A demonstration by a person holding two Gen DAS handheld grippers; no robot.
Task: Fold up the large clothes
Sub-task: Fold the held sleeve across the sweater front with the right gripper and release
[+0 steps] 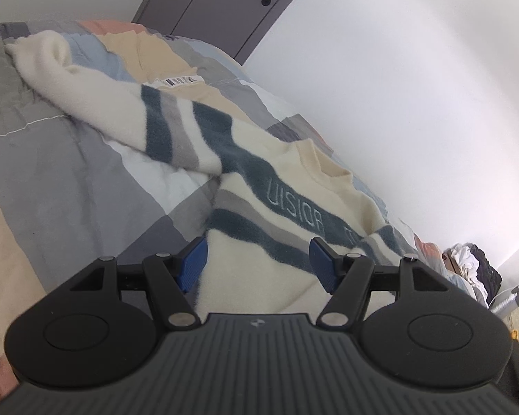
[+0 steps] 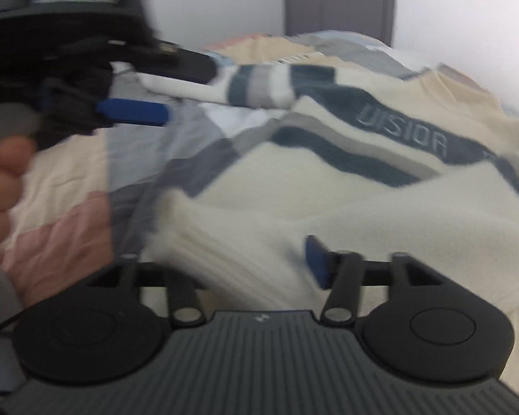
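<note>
A cream sweater (image 1: pixel 259 180) with teal and grey stripes and raised lettering lies spread on the bed, one sleeve (image 1: pixel 97 97) stretched toward the far left. My left gripper (image 1: pixel 258 263) is open just above the sweater's lower body, its blue pads apart and nothing pinched. In the blurred right wrist view the sweater (image 2: pixel 328 186) fills the middle. My right gripper (image 2: pixel 252 263) is open at the ribbed hem (image 2: pixel 225 252), whose fabric bulges between the fingers and hides the left pad. The left gripper (image 2: pixel 190 90) shows at upper left, held by a hand (image 2: pixel 0 180).
A patchwork quilt (image 1: pixel 69 180) in grey, beige, pink and white covers the bed. A grey door (image 1: pixel 225 3) stands behind the bed, and a white wall (image 1: pixel 398 103) runs along its far side. A pile of clothes (image 1: pixel 474 263) lies at the far right.
</note>
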